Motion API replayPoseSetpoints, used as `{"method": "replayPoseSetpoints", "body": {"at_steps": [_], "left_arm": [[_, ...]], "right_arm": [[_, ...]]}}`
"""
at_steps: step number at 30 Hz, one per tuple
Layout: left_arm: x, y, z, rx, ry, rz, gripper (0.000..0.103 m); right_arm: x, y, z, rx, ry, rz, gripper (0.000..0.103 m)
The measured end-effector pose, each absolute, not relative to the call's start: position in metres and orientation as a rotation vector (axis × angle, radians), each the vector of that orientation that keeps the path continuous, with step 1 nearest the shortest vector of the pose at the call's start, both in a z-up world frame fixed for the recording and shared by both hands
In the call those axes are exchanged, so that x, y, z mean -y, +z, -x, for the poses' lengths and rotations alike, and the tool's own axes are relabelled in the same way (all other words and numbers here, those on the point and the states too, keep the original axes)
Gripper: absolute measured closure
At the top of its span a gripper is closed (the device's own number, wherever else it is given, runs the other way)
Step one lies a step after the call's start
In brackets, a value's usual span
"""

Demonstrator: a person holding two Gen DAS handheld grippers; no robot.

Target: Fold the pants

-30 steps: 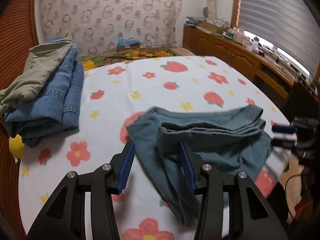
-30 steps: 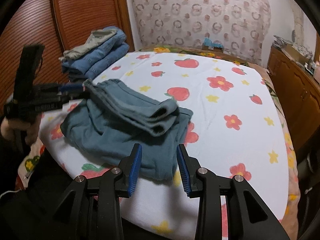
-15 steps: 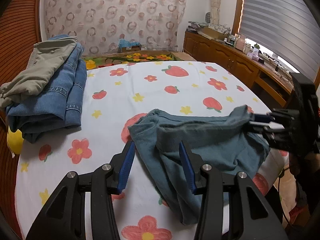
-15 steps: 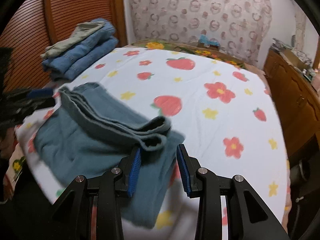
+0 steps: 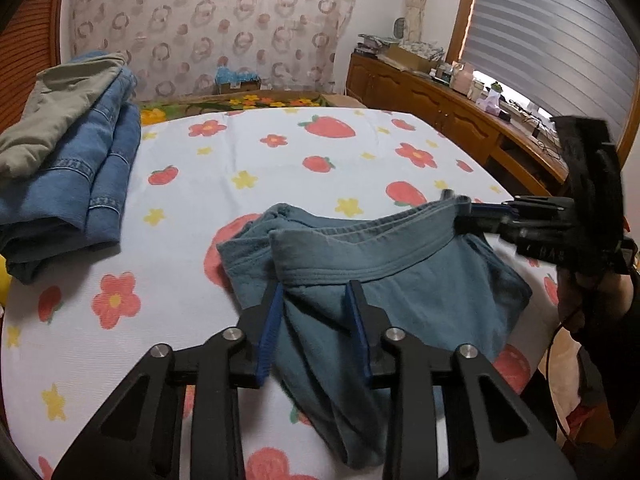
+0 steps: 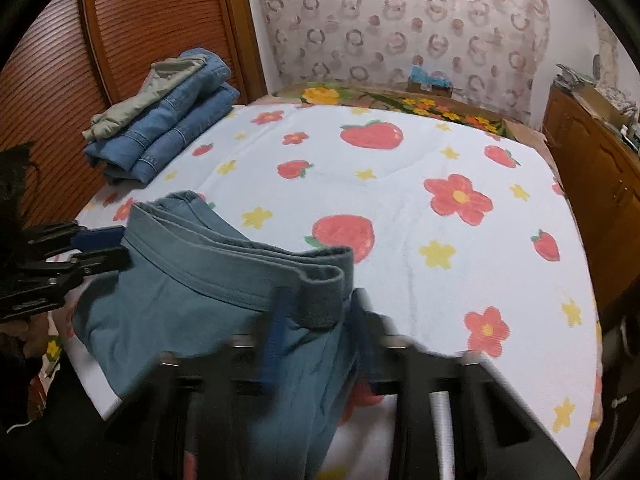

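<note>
Teal pants [image 5: 384,280] lie bunched at the near edge of a bed with a fruit-and-flower sheet [image 5: 280,160]. My left gripper [image 5: 316,300] is open with the left end of the waistband between its fingers. In that view the right gripper [image 5: 476,216] sits at the waistband's right end, which is lifted off the sheet. In the right wrist view the pants [image 6: 208,304] fill the foreground. My right gripper [image 6: 316,312] is blurred, its fingers apart around the waistband corner. The left gripper [image 6: 100,244] shows at the far left end.
Folded blue jeans [image 5: 80,176] with a beige garment [image 5: 52,104] on top lie at the bed's left side, also in the right wrist view [image 6: 168,128]. A wooden cabinet [image 5: 460,120] with clutter stands to the right. A slatted wooden door [image 6: 140,40] is left.
Both grippers moved in onto the waistband ends. The waistband now lies between each pair of fingers and is lifted at the right end.
</note>
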State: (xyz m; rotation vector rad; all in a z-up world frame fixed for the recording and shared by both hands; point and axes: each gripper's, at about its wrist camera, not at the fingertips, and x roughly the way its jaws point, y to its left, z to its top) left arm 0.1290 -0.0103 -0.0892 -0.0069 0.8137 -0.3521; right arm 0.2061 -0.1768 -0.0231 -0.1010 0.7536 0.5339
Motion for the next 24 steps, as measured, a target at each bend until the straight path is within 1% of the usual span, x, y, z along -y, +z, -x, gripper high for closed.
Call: {"method": "replayPoseSetpoints", "body": {"at_steps": [2, 5, 8, 11, 15, 16, 17, 18, 19, 20, 22, 24], "left_arm": [[0.012, -0.09, -0.131, -0.813, -0.358, -0.01, 0.081], [0.012, -0.088, -0.134, -0.803, -0.363, -0.008, 0.09], [0.007, -0.08, -0.136, -0.766, -0.343, 0.027, 0.09], [0.005, -0.079, -0.139, -0.77, -0.323, 0.046, 0.09], [0.005, -0.079, -0.139, -0.785, -0.304, 0.033, 0.09], [0.004, -0.079, -0.138, -0.788, -0.304, 0.032, 0.087], [0.004, -0.078, -0.138, -0.788, -0.301, 0.028, 0.08], [0.004, -0.078, -0.136, -0.783, -0.281, 0.01, 0.075], [0.003, -0.077, -0.134, -0.771, -0.265, -0.003, 0.063], [0.002, -0.077, -0.132, -0.757, -0.256, -0.009, 0.055], [-0.003, -0.078, -0.128, -0.761, -0.266, 0.003, 0.054], [-0.006, -0.082, -0.125, -0.784, -0.27, 0.007, 0.05]], "right_arm": [[0.18, -0.017, -0.201, -0.692, 0.546, 0.072, 0.093], [0.179, -0.013, -0.193, -0.648, 0.521, 0.096, 0.093], [0.175, -0.017, -0.195, -0.664, 0.486, 0.13, 0.093], [0.172, -0.024, -0.199, -0.709, 0.448, 0.144, 0.093], [0.171, -0.026, -0.197, -0.721, 0.442, 0.148, 0.093], [0.171, -0.026, -0.197, -0.722, 0.443, 0.144, 0.092], [0.171, -0.025, -0.197, -0.723, 0.444, 0.14, 0.091], [0.172, -0.024, -0.196, -0.724, 0.445, 0.137, 0.089], [0.171, -0.023, -0.195, -0.72, 0.451, 0.135, 0.089], [0.172, -0.022, -0.193, -0.712, 0.463, 0.129, 0.089], [0.177, -0.02, -0.188, -0.704, 0.474, 0.107, 0.086], [0.183, -0.021, -0.181, -0.713, 0.478, 0.089, 0.082]]}}
